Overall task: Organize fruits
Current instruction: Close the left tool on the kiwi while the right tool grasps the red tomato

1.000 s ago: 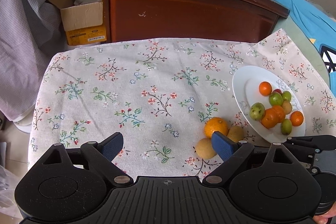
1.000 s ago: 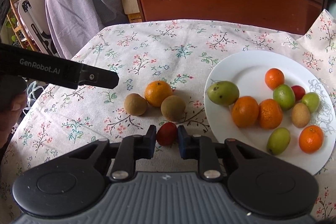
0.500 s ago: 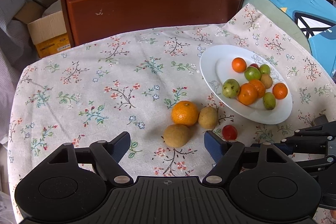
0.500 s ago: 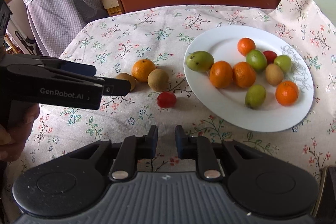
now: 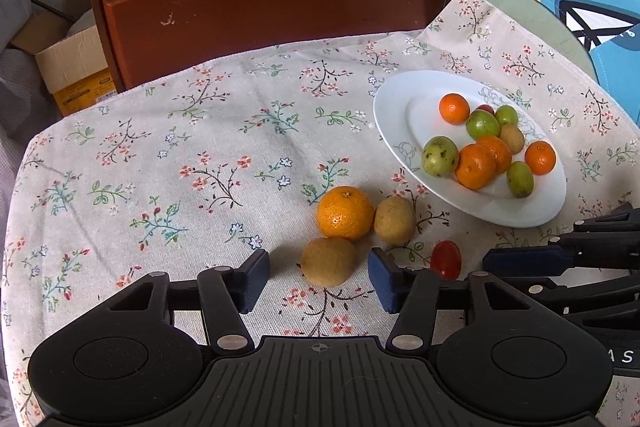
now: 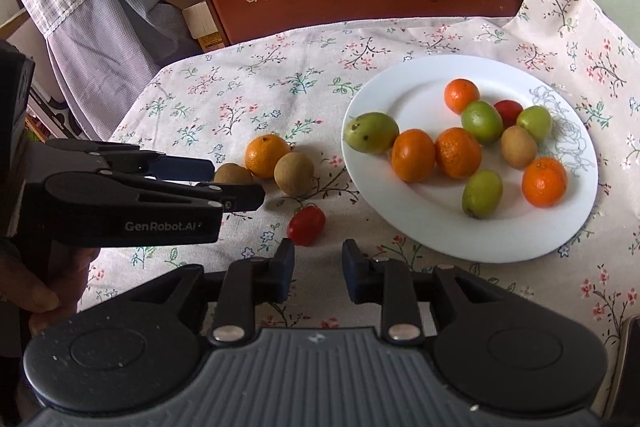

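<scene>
So the left gripper (image 5: 318, 277) was being closed around a brown kiwi (image 5: 328, 261), pads not touching, while the right gripper (image 6: 318, 269) was being opened, empty, behind a cherry tomato (image 6: 306, 225).

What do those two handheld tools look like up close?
Both are matte black plastic. The left gripper and the right gripper each have two angled black arms with silver rivets, dark blue padded fingers, a ribbed centre plate and round discs at the sides. White "GenRobot.AI" lettering marks the left one's side.
</scene>
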Demonstrator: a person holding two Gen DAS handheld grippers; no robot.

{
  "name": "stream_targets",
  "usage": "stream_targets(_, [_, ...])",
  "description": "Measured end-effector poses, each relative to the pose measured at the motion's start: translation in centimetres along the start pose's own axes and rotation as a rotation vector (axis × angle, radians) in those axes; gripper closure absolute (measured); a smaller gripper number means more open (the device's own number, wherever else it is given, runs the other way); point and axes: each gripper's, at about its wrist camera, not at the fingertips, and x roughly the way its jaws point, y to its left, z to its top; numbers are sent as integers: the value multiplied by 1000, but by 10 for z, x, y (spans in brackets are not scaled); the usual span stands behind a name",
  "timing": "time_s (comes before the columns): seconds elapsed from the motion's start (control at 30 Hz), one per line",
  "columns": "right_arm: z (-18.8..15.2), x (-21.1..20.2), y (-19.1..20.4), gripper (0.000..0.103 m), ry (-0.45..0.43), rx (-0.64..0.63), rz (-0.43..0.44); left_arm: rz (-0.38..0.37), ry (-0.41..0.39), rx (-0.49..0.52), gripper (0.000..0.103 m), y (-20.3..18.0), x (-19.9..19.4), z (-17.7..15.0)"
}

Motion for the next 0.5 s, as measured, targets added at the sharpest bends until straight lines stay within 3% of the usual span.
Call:
stream_targets(0.2, [1, 3, 4, 62, -27, -25, 24, -33, -6, -4, 76, 2, 0, 1])
stream_targets(0.5, [4, 15, 5, 59, -53, -64, 22, 4, -3, -37, 76, 10, -6, 2])
